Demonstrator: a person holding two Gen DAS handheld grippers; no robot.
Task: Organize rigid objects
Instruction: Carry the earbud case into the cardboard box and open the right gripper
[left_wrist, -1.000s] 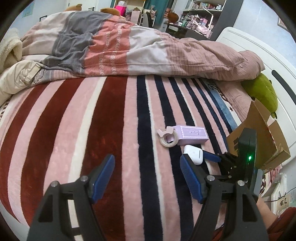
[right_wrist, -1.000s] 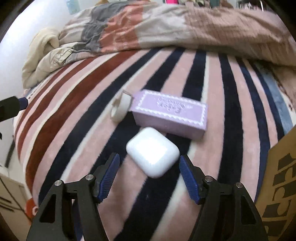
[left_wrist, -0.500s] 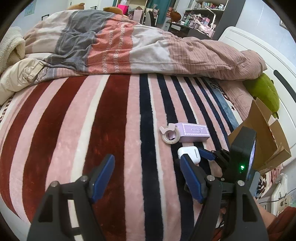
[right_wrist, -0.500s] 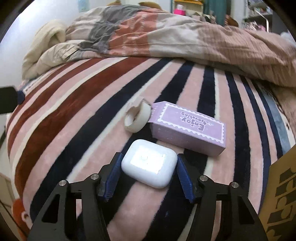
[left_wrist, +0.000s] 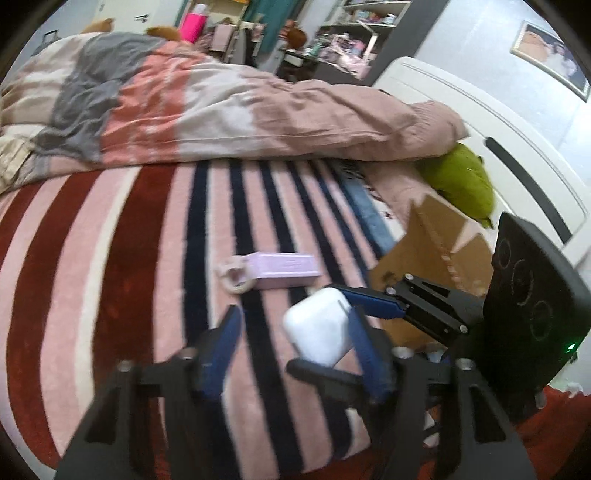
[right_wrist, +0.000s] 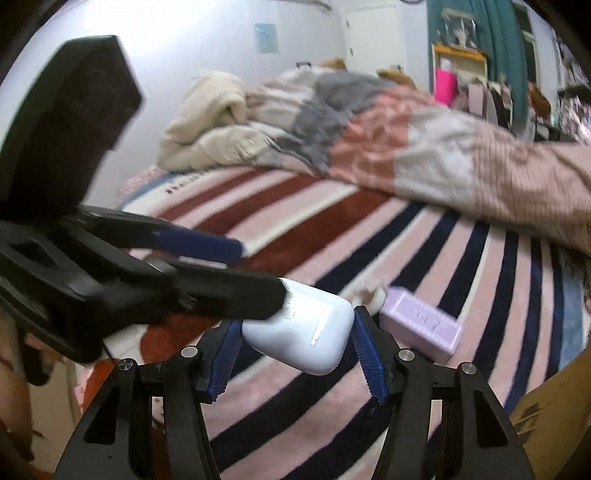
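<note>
The right tongs (right_wrist: 295, 354) are clamped on the white earbud case (right_wrist: 299, 332), one blue pad on each side of it. The case is lifted off the striped blanket (right_wrist: 369, 236) and tilts with its rounded end toward the camera.

The left tongs (left_wrist: 291, 354) stand apart and hold nothing. In the right wrist view one black finger (right_wrist: 236, 295) of the left tongs lies against the upper left of the case. In the left wrist view the case sits just inside the right-hand pad (left_wrist: 364, 354) of the left tongs. Whether the finger presses the case or only crosses in front of it cannot be told.

The lilac box (right_wrist: 421, 325) rests on the blanket just beyond and to the right of the right tongs. The tape roll (left_wrist: 236, 275) lies touching the left end of the box. The cardboard box (left_wrist: 436, 243) stands open to the right of the left tongs, behind the right tongs as that view shows them.

Hazards, as judgement:
- The case is smooth and rounded. Held by two narrow pads, it may pivot or slip out if the tongs swing fast.
- Contact with the finger of the left tongs may lever the case out of the grip. Separate the two tools before travel.
- A drop onto the soft blanket may send the case rolling against the lilac box and the roll.
</note>
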